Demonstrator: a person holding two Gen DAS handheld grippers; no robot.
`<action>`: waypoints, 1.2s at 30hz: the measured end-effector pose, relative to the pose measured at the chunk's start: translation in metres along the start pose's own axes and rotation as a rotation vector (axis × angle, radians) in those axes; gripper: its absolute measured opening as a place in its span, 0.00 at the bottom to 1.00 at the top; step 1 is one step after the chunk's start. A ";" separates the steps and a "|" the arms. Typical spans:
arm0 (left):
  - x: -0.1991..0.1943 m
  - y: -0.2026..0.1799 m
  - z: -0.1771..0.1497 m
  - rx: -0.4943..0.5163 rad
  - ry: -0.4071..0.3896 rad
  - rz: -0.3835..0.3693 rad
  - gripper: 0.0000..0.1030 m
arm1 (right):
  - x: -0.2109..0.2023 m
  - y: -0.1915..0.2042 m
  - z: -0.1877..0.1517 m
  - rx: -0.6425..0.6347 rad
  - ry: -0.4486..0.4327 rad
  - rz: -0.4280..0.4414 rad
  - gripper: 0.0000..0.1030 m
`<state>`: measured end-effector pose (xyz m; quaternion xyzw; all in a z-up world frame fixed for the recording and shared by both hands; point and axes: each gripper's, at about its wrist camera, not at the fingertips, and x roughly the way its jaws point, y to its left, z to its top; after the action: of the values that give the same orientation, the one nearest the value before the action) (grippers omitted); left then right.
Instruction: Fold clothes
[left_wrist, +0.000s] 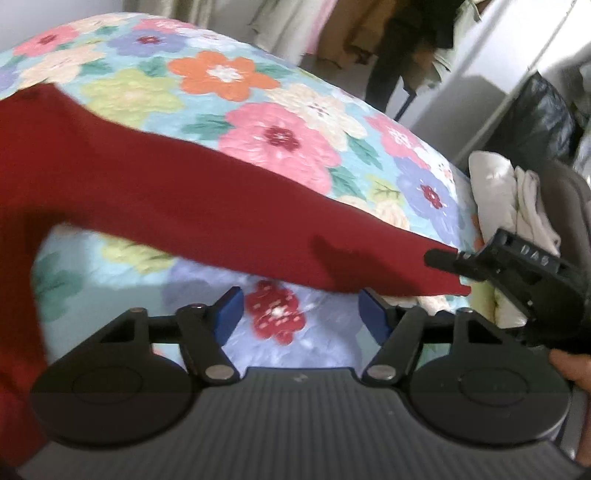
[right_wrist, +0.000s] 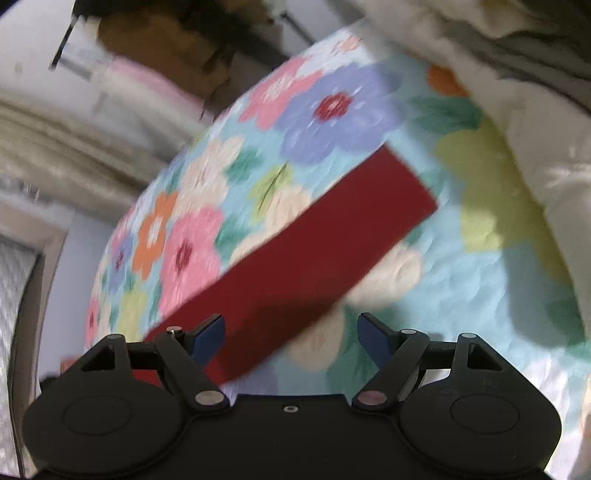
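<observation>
I see both my left gripper (left_wrist: 297, 314) and right gripper (right_wrist: 291, 338) with jaws apart, empty, the red sleeve (left_wrist: 229, 206) crossing mid-frame over the floral bedspread (left_wrist: 221, 74).

Left gripper (left_wrist: 297, 314), jaws apart, hovers above floral bedspread (left_wrist: 229, 110); red sleeve (left_wrist: 221, 206) stretches across the bedspread.

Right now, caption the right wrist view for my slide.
Open right gripper over a red sleeve laid diagonally across the floral bedspread.

Both wrist views look closely down, sharing the floral bedspread (left_wrist: 258, 110) (right_wrist: 498, 277).
</observation>
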<state>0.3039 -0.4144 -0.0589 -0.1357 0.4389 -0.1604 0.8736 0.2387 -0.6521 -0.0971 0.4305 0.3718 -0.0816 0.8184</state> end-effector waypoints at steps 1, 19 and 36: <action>0.007 -0.004 0.001 0.015 0.004 0.000 0.53 | 0.000 -0.003 0.001 0.011 -0.023 0.007 0.80; 0.053 0.011 0.005 0.009 0.061 0.004 0.38 | 0.031 -0.012 0.020 -0.066 -0.125 -0.080 0.77; -0.029 0.052 -0.002 -0.019 0.056 0.040 0.40 | 0.015 0.047 -0.010 -0.337 -0.252 0.061 0.09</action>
<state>0.2942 -0.3556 -0.0588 -0.1306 0.4671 -0.1425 0.8628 0.2652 -0.6126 -0.0802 0.2848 0.2619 -0.0466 0.9209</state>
